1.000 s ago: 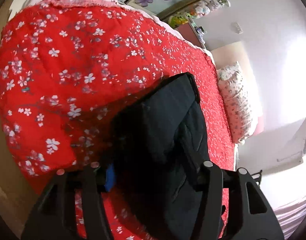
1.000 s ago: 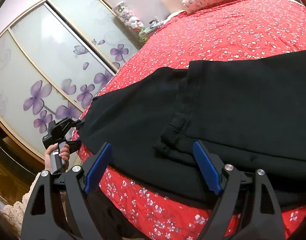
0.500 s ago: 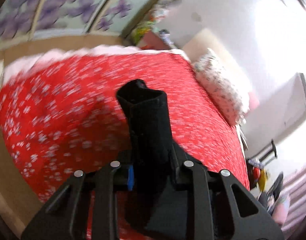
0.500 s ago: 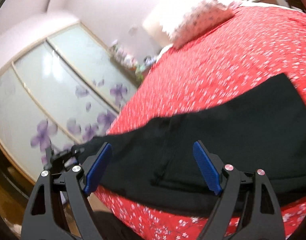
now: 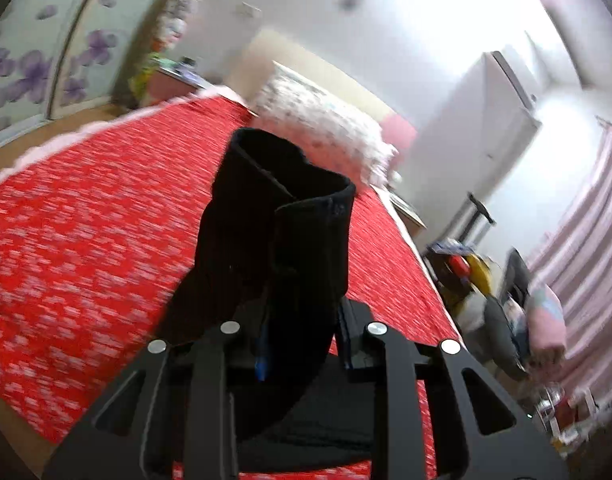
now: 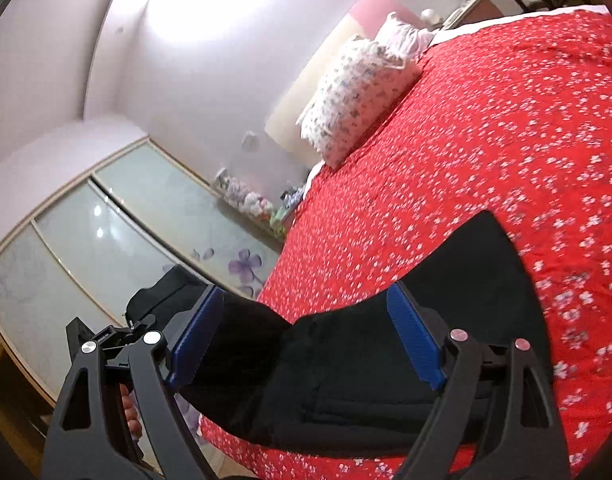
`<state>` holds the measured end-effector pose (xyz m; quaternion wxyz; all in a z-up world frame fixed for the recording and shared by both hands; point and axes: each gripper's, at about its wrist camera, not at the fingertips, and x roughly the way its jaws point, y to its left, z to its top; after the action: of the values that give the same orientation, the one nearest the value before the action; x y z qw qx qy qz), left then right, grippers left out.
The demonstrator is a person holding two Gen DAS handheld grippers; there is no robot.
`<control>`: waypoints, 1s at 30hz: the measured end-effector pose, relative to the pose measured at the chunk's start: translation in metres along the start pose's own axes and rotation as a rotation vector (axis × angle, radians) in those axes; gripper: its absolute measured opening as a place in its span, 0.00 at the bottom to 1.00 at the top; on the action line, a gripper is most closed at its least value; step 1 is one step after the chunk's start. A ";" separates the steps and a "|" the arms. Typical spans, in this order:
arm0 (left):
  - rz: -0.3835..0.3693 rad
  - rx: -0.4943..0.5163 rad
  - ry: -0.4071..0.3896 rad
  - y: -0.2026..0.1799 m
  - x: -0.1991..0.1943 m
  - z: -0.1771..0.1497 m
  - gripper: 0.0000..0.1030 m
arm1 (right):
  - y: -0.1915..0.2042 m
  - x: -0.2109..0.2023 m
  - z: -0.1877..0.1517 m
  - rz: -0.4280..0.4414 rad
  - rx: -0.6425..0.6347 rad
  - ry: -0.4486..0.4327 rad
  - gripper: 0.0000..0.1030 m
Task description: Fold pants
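Observation:
Black pants (image 6: pixel 386 360) lie on the red flowered bedspread (image 6: pixel 506 140) near its front edge. My left gripper (image 5: pixel 302 344) is shut on one end of the pants (image 5: pixel 282 216), and the cuff stands up in front of its fingers, lifted above the bed. In the right wrist view this left gripper (image 6: pixel 106 336) shows at the far left with the raised cloth (image 6: pixel 162 288) and a hand under it. My right gripper (image 6: pixel 306 336) is open and wide just above the pants. Its blue pads (image 6: pixel 416 340) stand apart on either side and do not press the cloth.
A flowered pillow (image 6: pixel 354 92) lies at the head of the bed by the wall. Sliding wardrobe doors with purple flowers (image 6: pixel 106 248) run along the left side. A white cabinet (image 5: pixel 494 120), a pink curtain (image 5: pixel 594 220) and floor clutter (image 5: pixel 486 288) stand beyond the bed's right side.
The left gripper closed on the pants end and carried it up off the bedspread while rolling. The right gripper swung across the pants and stayed open.

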<state>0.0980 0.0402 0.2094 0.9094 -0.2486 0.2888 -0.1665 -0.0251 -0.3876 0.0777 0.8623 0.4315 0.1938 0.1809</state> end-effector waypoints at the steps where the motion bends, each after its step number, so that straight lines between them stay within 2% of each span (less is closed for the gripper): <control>1: -0.019 0.003 0.021 -0.010 0.008 -0.005 0.24 | -0.002 -0.005 0.002 -0.003 0.010 -0.016 0.83; 8: -0.114 0.054 0.198 -0.088 0.089 -0.076 0.24 | -0.023 -0.039 0.022 -0.047 0.064 -0.157 0.83; 11: -0.097 0.106 0.273 -0.111 0.128 -0.119 0.24 | -0.031 -0.050 0.030 -0.074 0.077 -0.217 0.84; 12: -0.087 0.125 0.297 -0.116 0.139 -0.132 0.24 | -0.034 -0.053 0.032 -0.076 0.089 -0.229 0.89; 14: -0.069 0.169 0.342 -0.126 0.155 -0.158 0.24 | -0.041 -0.056 0.035 -0.077 0.108 -0.242 0.91; 16: -0.070 0.212 0.355 -0.138 0.160 -0.175 0.24 | -0.046 -0.059 0.037 -0.082 0.116 -0.251 0.91; 20: -0.045 0.368 0.322 -0.163 0.159 -0.200 0.24 | -0.052 -0.062 0.041 -0.089 0.114 -0.272 0.91; 25: -0.001 0.444 0.374 -0.165 0.172 -0.235 0.25 | -0.055 -0.060 0.040 -0.093 0.129 -0.264 0.91; 28: 0.024 0.512 0.359 -0.172 0.174 -0.247 0.26 | -0.057 -0.058 0.041 -0.097 0.125 -0.262 0.91; 29: 0.025 0.517 0.358 -0.173 0.174 -0.247 0.28 | -0.057 -0.057 0.041 -0.098 0.120 -0.260 0.91; 30: 0.021 0.515 0.364 -0.173 0.173 -0.246 0.33 | -0.056 -0.056 0.041 -0.104 0.114 -0.258 0.91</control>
<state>0.0556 -0.2668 0.0530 0.8774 0.0268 0.3978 -0.2667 -0.0451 -0.4740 0.0645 0.8624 0.4887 0.1133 0.0676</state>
